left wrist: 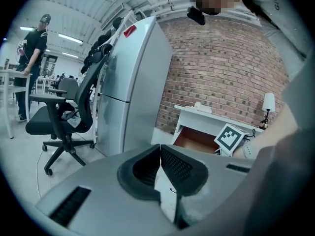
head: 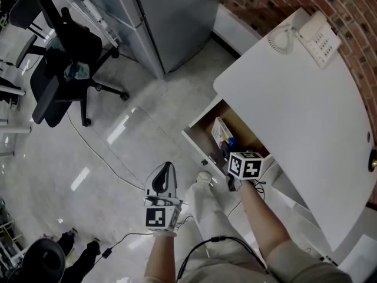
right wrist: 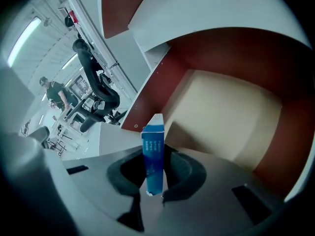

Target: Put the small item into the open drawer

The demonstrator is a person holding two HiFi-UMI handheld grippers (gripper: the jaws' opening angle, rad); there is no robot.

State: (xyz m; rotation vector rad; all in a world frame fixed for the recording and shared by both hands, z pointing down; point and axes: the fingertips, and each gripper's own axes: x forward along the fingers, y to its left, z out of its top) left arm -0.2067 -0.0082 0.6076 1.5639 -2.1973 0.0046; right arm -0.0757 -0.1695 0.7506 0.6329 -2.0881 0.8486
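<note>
Right gripper [right wrist: 155,152]: jaws pinching a blue box [right wrist: 153,141], box upright between the pads. Gripper tilted down into the open drawer [right wrist: 231,112]. The box sits over the bare drawer bottom; contact not discernible. In the head view a pale box [head: 220,131] lies in the drawer just beside it.

Left gripper [left wrist: 159,150]: jaws pressed together, nothing between them, out over the floor [head: 118,140] left of the drawer.

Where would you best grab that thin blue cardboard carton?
Grip the thin blue cardboard carton across its broad flat faces near one end, coming along its length. Being thin, it sits flat between the jaws of the right gripper, far end free toward the open wooden drawer.
</note>
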